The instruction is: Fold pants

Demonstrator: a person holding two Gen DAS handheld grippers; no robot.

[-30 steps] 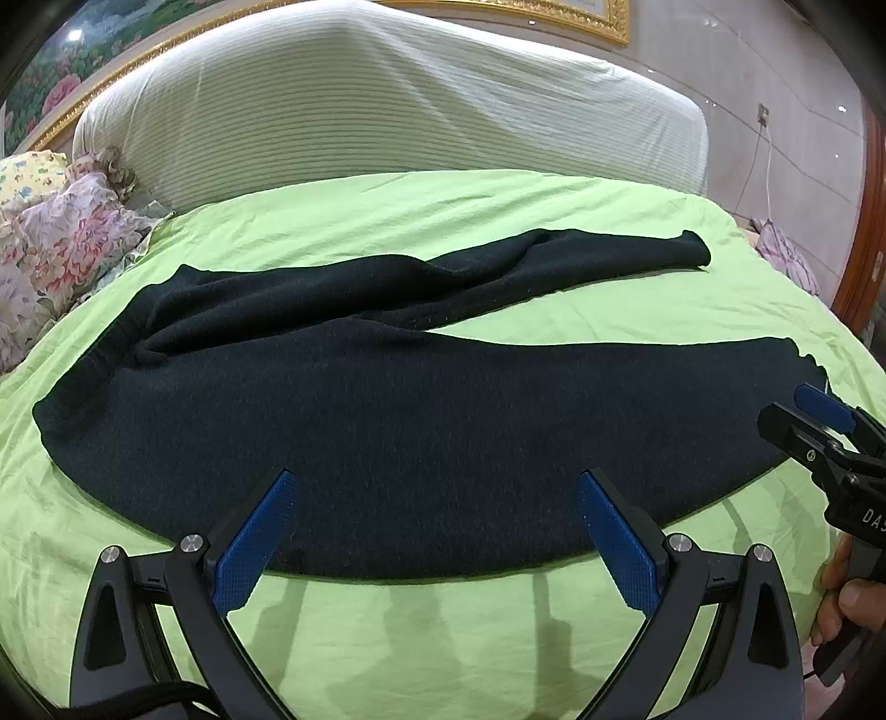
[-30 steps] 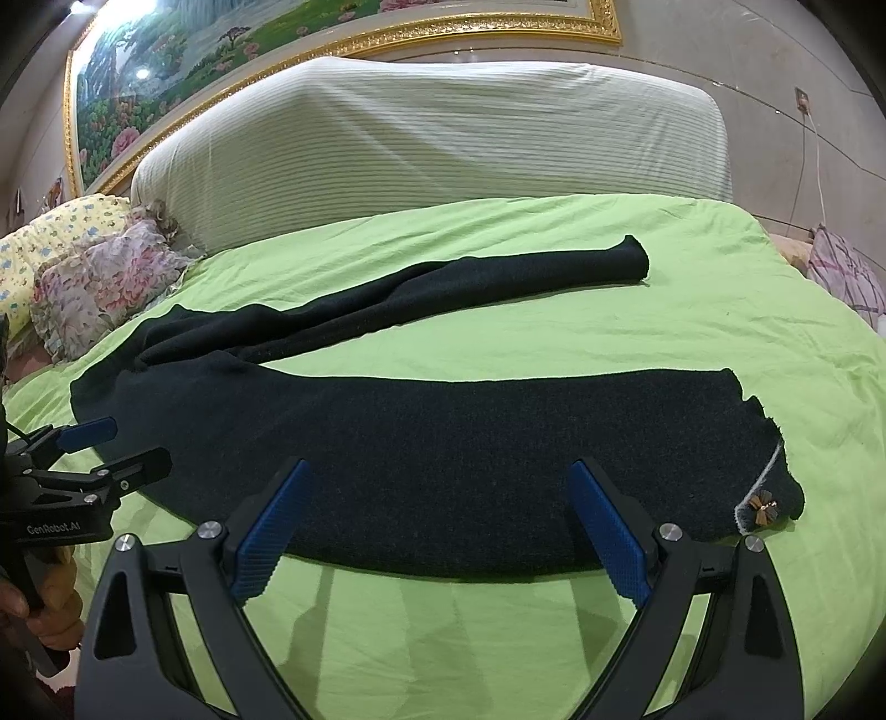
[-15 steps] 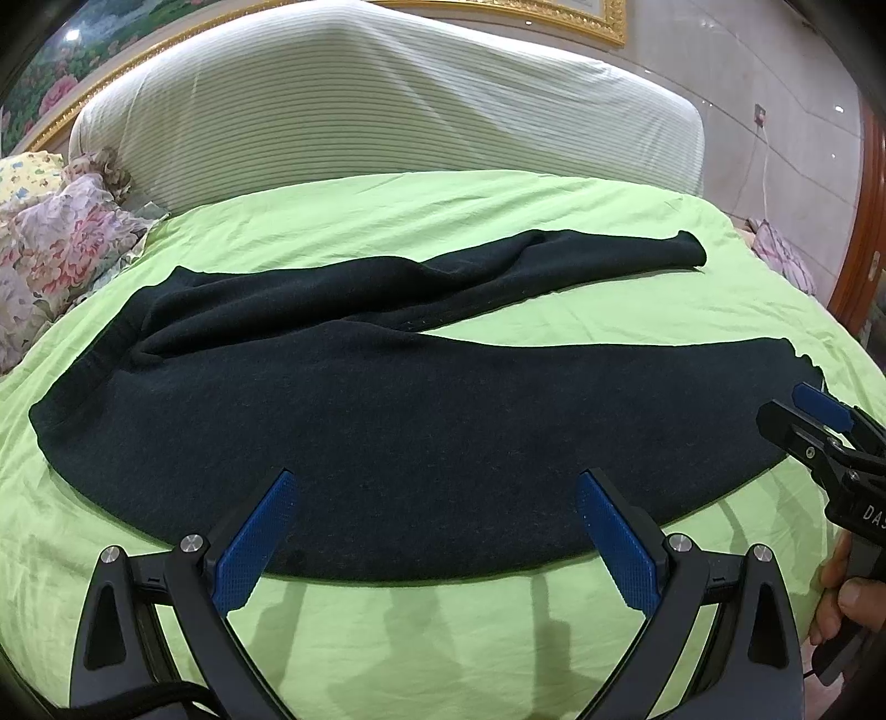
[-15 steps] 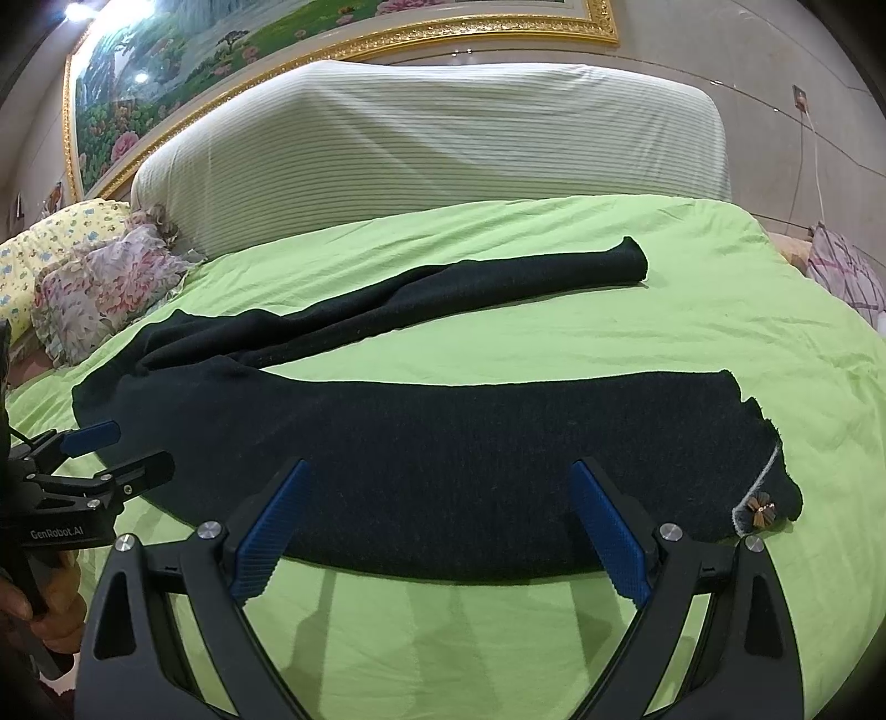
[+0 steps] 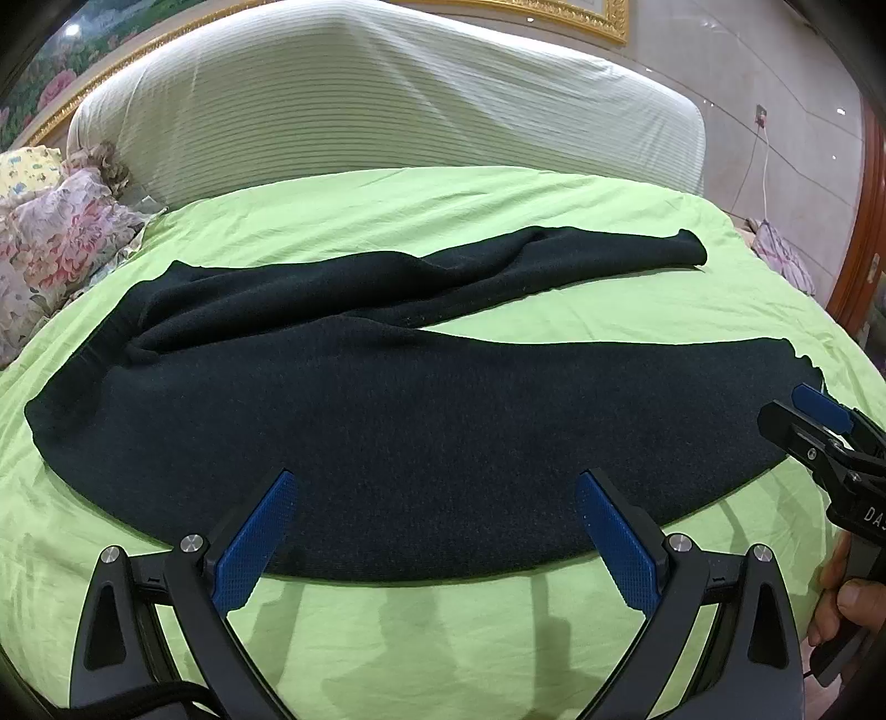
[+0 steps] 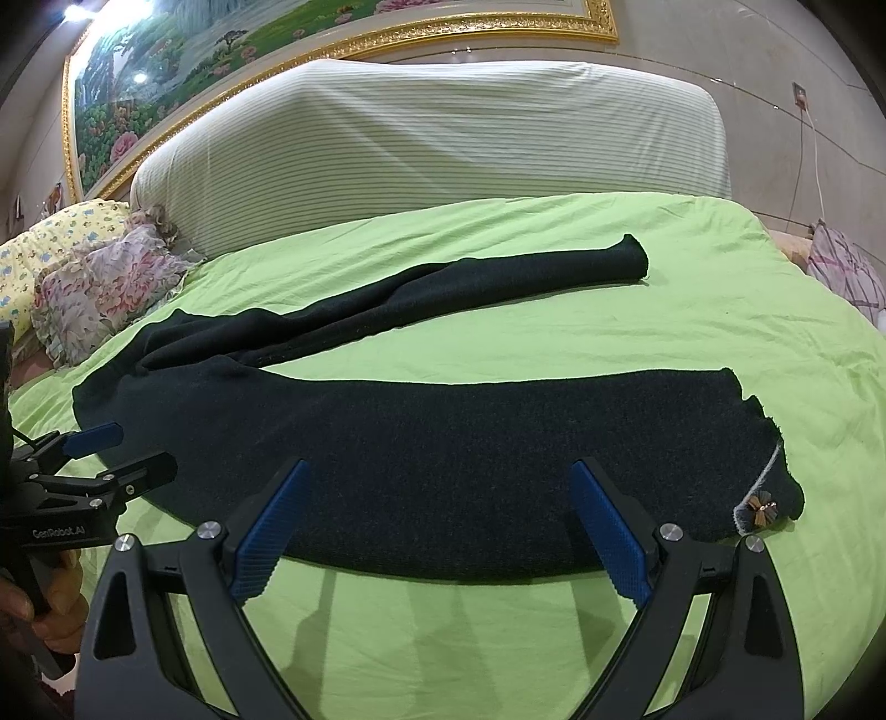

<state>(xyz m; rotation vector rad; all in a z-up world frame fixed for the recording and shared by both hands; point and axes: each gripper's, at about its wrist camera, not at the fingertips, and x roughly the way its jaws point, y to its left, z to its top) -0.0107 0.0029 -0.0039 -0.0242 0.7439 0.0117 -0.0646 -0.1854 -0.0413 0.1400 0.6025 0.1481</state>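
Dark knit pants (image 5: 421,421) lie spread flat on the green bed, waist at the left, two legs running right and splayed apart; they also show in the right wrist view (image 6: 476,443). The near leg's cuff carries a small brown bow (image 6: 761,507). My left gripper (image 5: 434,526) is open and empty, hovering at the near edge of the pants' seat. My right gripper (image 6: 437,523) is open and empty over the near edge of the near leg. Each gripper shows in the other's view: the right gripper (image 5: 814,426) by the cuff, the left gripper (image 6: 119,454) by the waist.
The green sheet (image 5: 443,637) covers a rounded bed. A striped white headboard (image 6: 443,138) stands behind. Floral pillows (image 5: 50,249) lie at the far left. A plaid cloth (image 6: 841,271) lies off the bed's right side. A gold-framed painting (image 6: 277,44) hangs above.
Both grippers have barely moved; the views shift slightly. The pants lie as before and both grippers stay open.
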